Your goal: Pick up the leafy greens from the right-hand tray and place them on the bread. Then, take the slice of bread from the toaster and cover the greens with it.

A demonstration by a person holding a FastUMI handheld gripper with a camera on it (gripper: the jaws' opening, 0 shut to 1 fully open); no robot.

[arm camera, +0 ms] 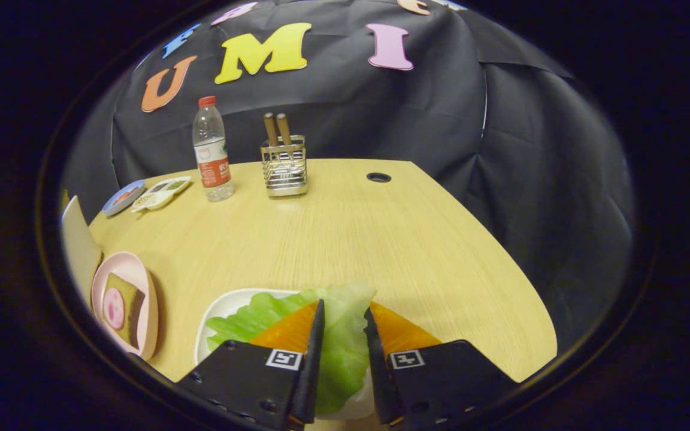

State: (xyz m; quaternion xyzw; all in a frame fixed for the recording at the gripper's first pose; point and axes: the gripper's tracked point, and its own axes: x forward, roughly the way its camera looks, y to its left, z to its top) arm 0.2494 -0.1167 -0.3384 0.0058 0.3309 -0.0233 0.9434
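The leafy greens [338,335], a light green lettuce leaf, sit between the two fingers of my gripper [345,310], which is shut on the leaf. The leaf's left part spreads over the white tray [220,311] under the fingers. To the left of the tray stands a pink plate [141,281] with a slice of bread [132,299] on it, and a round pink slice lies on the bread. A cream-coloured thing [78,245], perhaps the toaster, stands just behind the plate; I see no bread slice in it.
On the far side of the wooden table [351,239] stand a water bottle [212,152] and a wire utensil holder [284,164] with two handles. Small dishes [156,193] lie left of the bottle. A cable hole [378,177] is near the far edge.
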